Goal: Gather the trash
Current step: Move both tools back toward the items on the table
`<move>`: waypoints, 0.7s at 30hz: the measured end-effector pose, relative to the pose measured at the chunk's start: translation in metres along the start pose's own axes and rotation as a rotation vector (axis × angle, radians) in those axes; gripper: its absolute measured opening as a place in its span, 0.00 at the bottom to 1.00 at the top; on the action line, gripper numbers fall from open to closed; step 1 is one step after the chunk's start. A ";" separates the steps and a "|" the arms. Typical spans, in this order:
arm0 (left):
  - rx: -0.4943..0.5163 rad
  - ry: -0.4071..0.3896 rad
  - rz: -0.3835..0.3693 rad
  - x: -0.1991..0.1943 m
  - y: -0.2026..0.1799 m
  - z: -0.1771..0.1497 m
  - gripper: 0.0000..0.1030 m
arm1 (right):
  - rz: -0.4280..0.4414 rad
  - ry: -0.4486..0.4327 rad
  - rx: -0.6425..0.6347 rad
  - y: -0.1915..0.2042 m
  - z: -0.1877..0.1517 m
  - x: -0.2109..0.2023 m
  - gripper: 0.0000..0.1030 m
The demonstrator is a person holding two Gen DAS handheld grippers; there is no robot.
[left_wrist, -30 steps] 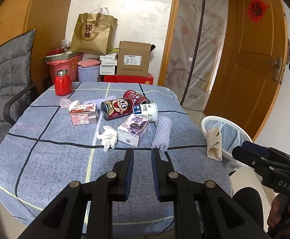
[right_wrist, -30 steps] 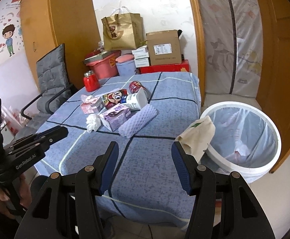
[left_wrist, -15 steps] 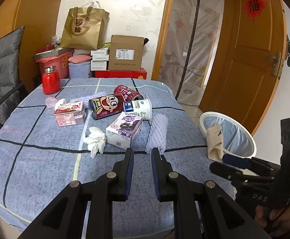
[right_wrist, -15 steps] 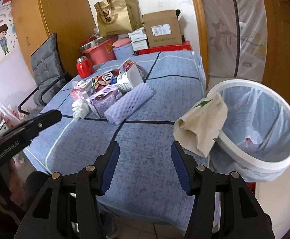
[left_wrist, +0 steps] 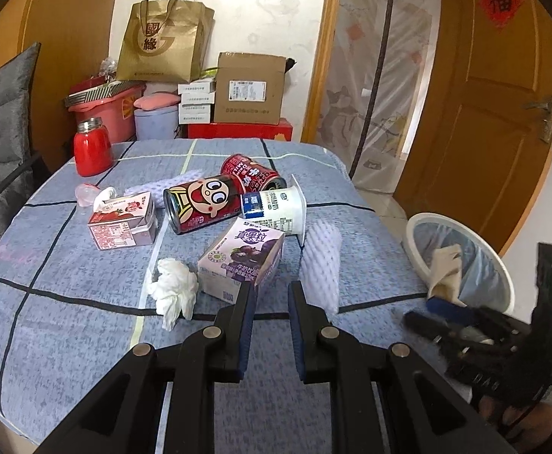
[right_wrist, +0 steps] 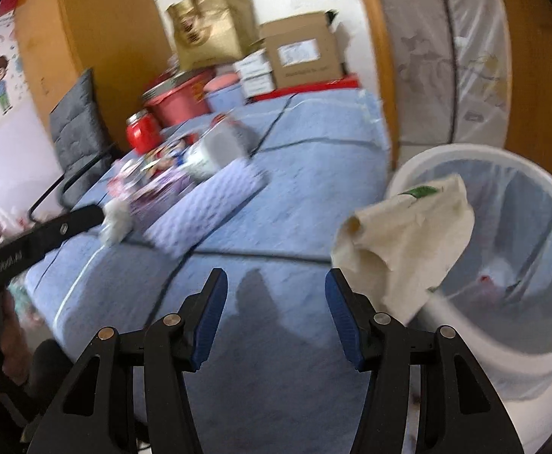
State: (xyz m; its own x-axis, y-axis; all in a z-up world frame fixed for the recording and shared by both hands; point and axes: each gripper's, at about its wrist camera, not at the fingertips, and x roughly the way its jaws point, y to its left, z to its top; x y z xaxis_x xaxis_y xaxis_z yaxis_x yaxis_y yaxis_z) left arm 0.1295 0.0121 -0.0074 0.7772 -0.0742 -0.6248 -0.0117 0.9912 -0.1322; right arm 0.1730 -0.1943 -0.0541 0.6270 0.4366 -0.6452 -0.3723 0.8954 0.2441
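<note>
Now, step in hand: both grippers hang over the near part of the table (left_wrist: 67, 302), short of the trash; judged from this, the reach for a first piece is under way and nothing is picked up yet.
Left gripper (left_wrist: 270, 295): jaws set to a narrow gap, nothing between them, aimed between the purple carton (left_wrist: 242, 257) and the white foam sleeve (left_wrist: 321, 261).
Right gripper (right_wrist: 276, 314): jaws spread wide and empty above bare cloth, with the beige paper wrapper (right_wrist: 404, 242) just to its right.
Trash on the table: a crumpled tissue (left_wrist: 173, 287) left of the purple carton, a pink carton (left_wrist: 122, 221), 2 cans lying on their sides (left_wrist: 204, 202), a yogurt cup (left_wrist: 272, 208).
Bin (right_wrist: 503, 344): white, lined with a clear bag, standing off the table's right edge; the wrapper is draped over its near rim.
Doing it well: the left gripper likely needs wider jaws for the carton; the foam sleeve or tissue would suit its present gap. The right one is best placed to nudge the wrapper into the bin.
Left view only: sharp labels and the exact layout of the trash.
Right view only: the bin's inside, with small scraps at the bottom; its table half is blurred.
</note>
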 end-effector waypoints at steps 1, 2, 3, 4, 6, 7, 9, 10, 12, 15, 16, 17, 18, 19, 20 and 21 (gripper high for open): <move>0.000 0.005 0.002 0.003 -0.001 0.001 0.17 | -0.009 -0.010 0.007 -0.004 0.002 0.000 0.53; 0.000 0.009 0.003 0.006 -0.001 0.001 0.17 | -0.024 -0.021 0.016 -0.008 0.004 -0.001 0.53; 0.000 0.014 0.004 0.009 -0.001 0.002 0.17 | -0.030 -0.027 0.022 -0.011 0.005 -0.001 0.53; 0.001 0.016 0.005 0.012 -0.001 0.002 0.17 | -0.026 -0.029 0.028 -0.013 0.005 -0.001 0.53; 0.002 0.020 0.007 0.017 -0.002 0.003 0.17 | -0.007 -0.026 0.033 -0.012 0.006 0.000 0.53; 0.000 0.023 0.009 0.019 -0.001 0.004 0.17 | 0.005 -0.025 0.029 -0.009 0.005 0.001 0.53; -0.002 0.024 0.010 0.023 -0.001 0.004 0.17 | 0.026 -0.022 0.015 -0.003 0.004 0.003 0.53; -0.002 0.023 0.013 0.024 -0.001 0.005 0.17 | 0.031 -0.022 0.009 -0.001 0.003 0.003 0.53; -0.002 0.022 0.019 0.025 0.000 0.005 0.17 | 0.041 -0.022 -0.005 0.003 0.002 0.004 0.53; -0.006 0.018 0.024 0.024 0.002 0.006 0.17 | 0.053 -0.019 -0.007 0.005 0.001 0.006 0.53; -0.007 0.017 0.028 0.024 0.003 0.006 0.17 | 0.055 -0.019 -0.007 0.005 0.001 0.006 0.53; -0.010 0.015 0.031 0.024 0.004 0.006 0.17 | 0.056 -0.018 -0.006 0.005 0.001 0.006 0.53; -0.014 0.015 0.032 0.023 0.005 0.006 0.17 | 0.055 -0.019 -0.007 0.006 0.000 0.006 0.53; -0.018 0.013 0.033 0.023 0.006 0.006 0.17 | 0.055 -0.020 -0.009 0.006 0.000 0.006 0.53; -0.021 0.011 0.035 0.022 0.008 0.006 0.17 | 0.056 -0.021 -0.010 0.006 0.001 0.006 0.53; -0.022 0.010 0.038 0.022 0.009 0.006 0.17 | 0.057 -0.022 -0.010 0.006 0.001 0.006 0.53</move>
State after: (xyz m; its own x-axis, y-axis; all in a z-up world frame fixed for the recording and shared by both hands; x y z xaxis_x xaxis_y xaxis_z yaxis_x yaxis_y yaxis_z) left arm 0.1501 0.0198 -0.0178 0.7695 -0.0374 -0.6376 -0.0554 0.9906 -0.1250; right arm 0.1755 -0.1863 -0.0555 0.6191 0.4891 -0.6144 -0.4149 0.8680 0.2728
